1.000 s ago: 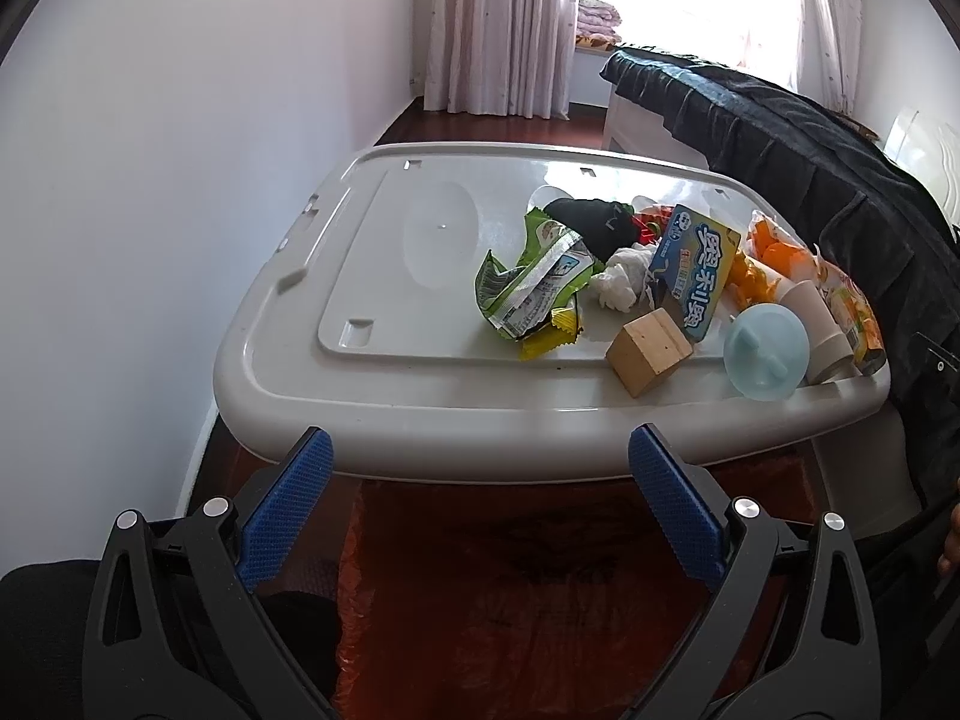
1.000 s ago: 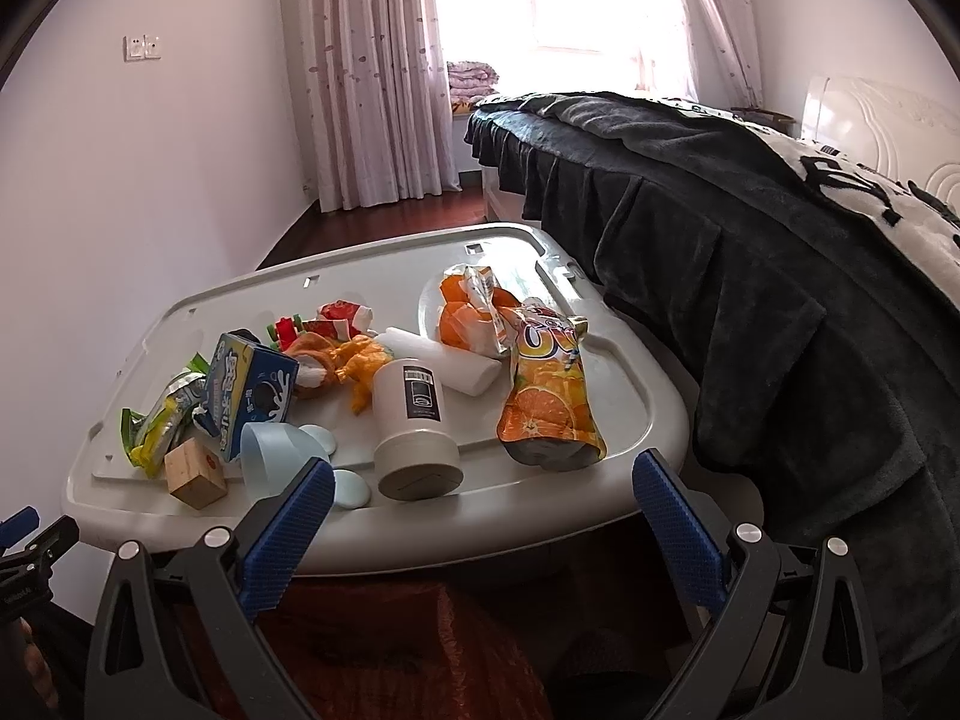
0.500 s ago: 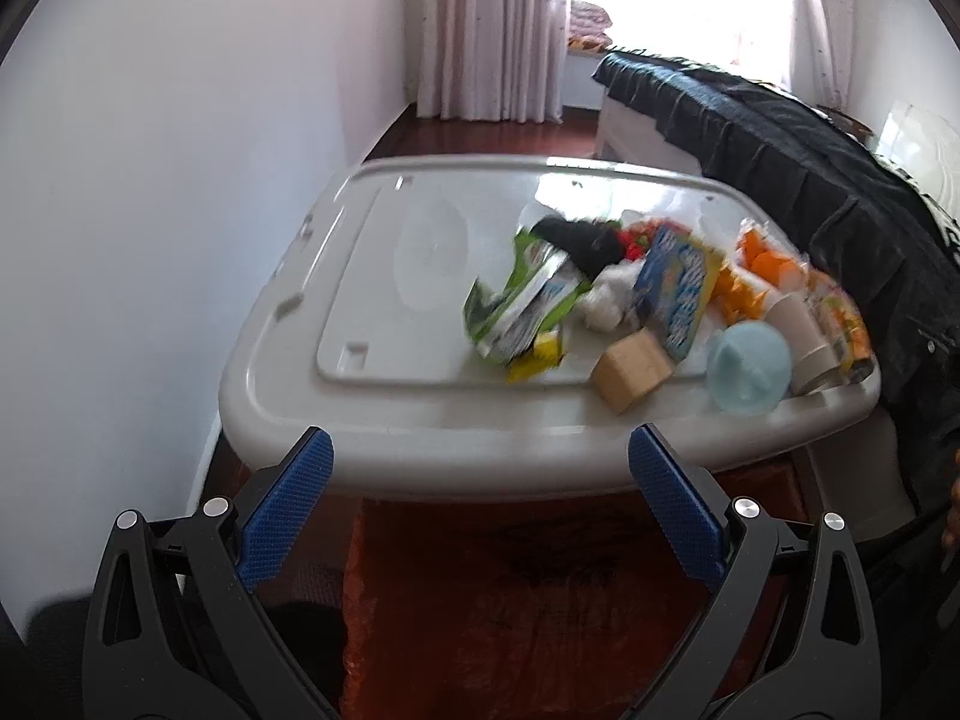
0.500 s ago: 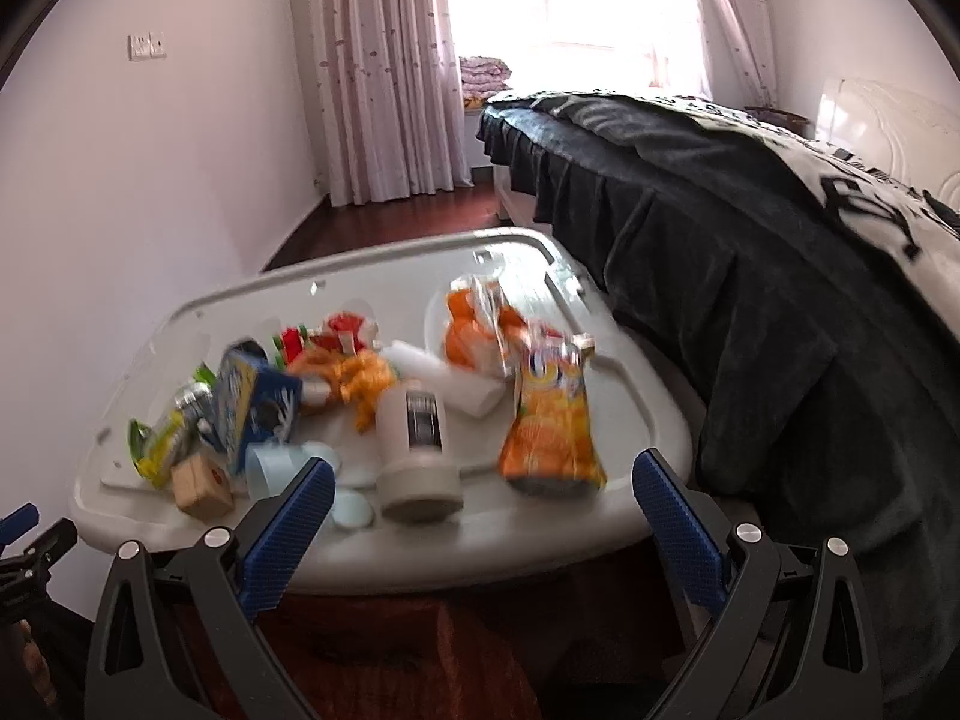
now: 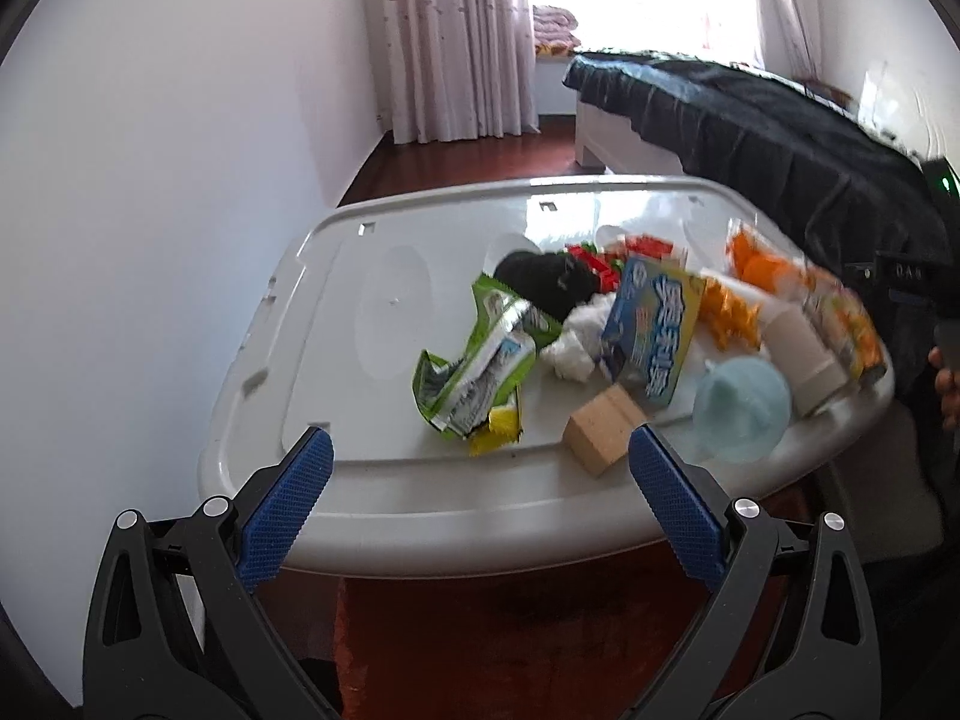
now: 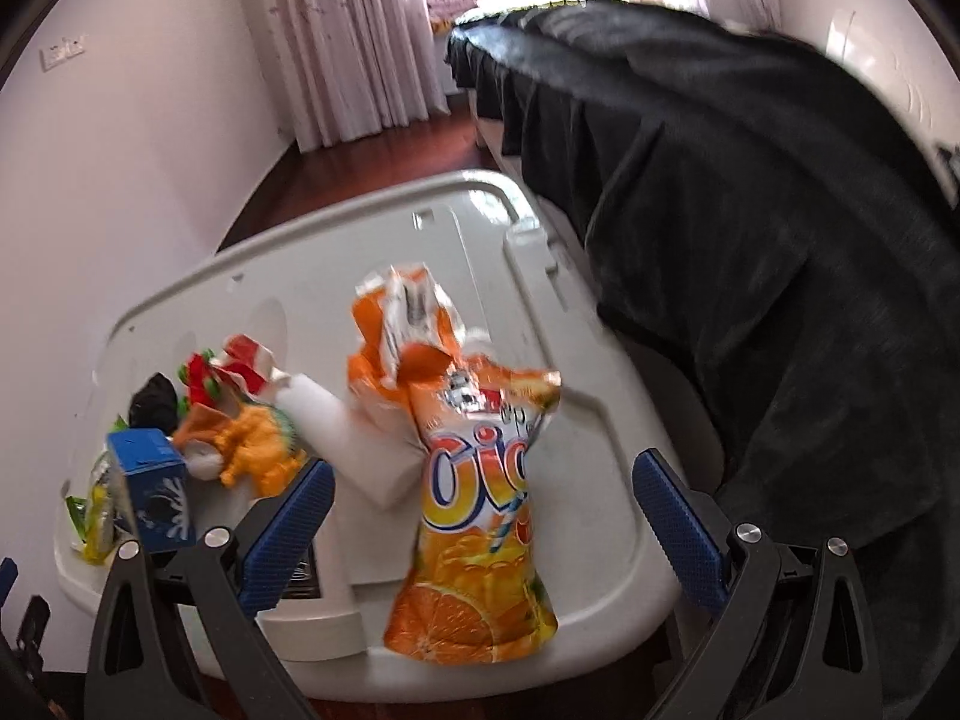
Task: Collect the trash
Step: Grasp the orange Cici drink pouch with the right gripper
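Note:
Litter lies on a white plastic lid (image 5: 390,498) that serves as a table. In the left wrist view I see a green wrapper (image 5: 480,360), white tissue (image 5: 576,342), a blue box (image 5: 654,330), a wooden block (image 5: 603,429) and a pale blue cup (image 5: 741,408). My left gripper (image 5: 480,474) is open at the lid's front edge, short of the wrapper. In the right wrist view an orange juice pouch (image 6: 480,528) lies between the open fingers of my right gripper (image 6: 483,492), not touched. A white paper cup (image 6: 354,444) lies just left of it.
A bed with a dark cover (image 6: 750,240) hems in the lid's right side, and a white wall (image 5: 150,240) runs along its left. Orange-red plastic (image 5: 480,630) shows below the lid's front edge. A hand (image 5: 948,384) is at the right border.
Both grippers have moved forward toward the lid. The right one now has the orange pouch between its fingers; the left one has come up to the lid's front edge. Both stay open.

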`<state>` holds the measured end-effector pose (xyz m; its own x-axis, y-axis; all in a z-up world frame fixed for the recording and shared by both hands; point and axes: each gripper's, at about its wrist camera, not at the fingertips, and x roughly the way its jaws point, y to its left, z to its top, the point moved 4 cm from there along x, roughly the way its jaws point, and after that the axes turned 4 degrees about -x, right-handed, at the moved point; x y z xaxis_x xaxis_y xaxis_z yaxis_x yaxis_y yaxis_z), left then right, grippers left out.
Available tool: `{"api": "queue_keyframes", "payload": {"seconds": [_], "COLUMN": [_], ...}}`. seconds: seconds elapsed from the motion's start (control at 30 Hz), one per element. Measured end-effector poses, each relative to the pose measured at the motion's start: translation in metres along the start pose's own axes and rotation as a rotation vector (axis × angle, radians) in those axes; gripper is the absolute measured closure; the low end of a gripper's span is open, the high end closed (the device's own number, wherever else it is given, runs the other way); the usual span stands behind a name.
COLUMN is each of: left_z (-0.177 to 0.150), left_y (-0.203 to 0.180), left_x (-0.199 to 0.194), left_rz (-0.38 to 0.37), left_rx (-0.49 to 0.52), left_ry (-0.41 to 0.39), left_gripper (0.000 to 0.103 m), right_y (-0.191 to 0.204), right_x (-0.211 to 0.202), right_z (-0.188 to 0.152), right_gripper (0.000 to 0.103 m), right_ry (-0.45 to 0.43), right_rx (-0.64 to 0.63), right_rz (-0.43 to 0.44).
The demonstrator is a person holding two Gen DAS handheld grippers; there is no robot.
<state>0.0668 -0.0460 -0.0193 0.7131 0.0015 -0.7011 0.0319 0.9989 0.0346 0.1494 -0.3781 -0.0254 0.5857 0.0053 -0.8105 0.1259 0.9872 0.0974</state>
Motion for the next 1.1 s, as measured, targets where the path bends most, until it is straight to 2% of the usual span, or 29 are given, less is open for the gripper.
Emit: {"api": "queue_keyframes", "payload": {"seconds": [0.13,0.23,0.33,0.4,0.63,0.8,0.87,0.93,1.1], "left_z": [-0.006,-0.009,-0.012,-0.013,-0.022,-0.027,-0.028,-0.029,-0.018], "left_y": [0.000,0.000,-0.001,-0.002,-0.003,-0.026,-0.039,-0.060,-0.107], "left_x": [0.006,0.008,0.009,0.009,0.009,-0.006,-0.010,-0.011,-0.003], "left_rz": [-0.036,-0.059,-0.070,-0.070,-0.078,-0.144,-0.168,-0.233,-0.329], "left_rx": [-0.015,-0.032,-0.035,-0.035,-0.034,0.010,0.015,-0.008,-0.029], "left_ry": [0.026,0.040,0.044,0.043,0.037,0.000,-0.009,-0.005,-0.019], "left_gripper": [0.007,0.007,0.007,0.007,0.007,0.007,0.007,0.007,0.007], "right_y": [0.002,0.004,0.004,0.002,0.004,0.006,0.014,0.022,0.030], "right_x": [0.017,0.025,0.038,0.051,0.046,-0.014,-0.042,-0.064,-0.081], "right_z": [-0.004,-0.005,-0.006,-0.009,-0.010,-0.009,-0.014,-0.023,-0.037], "right_gripper": [0.005,0.006,0.028,0.058,0.067,0.069,0.069,0.069,0.069], "right_ry": [0.050,0.065,0.098,0.149,0.144,0.003,-0.071,-0.126,-0.171], "right_rx": [0.024,0.004,0.007,0.014,0.005,0.068,0.037,-0.009,-0.066], "right_rz": [0.019,-0.011,-0.004,-0.001,0.008,0.113,0.128,0.135,0.152]}}
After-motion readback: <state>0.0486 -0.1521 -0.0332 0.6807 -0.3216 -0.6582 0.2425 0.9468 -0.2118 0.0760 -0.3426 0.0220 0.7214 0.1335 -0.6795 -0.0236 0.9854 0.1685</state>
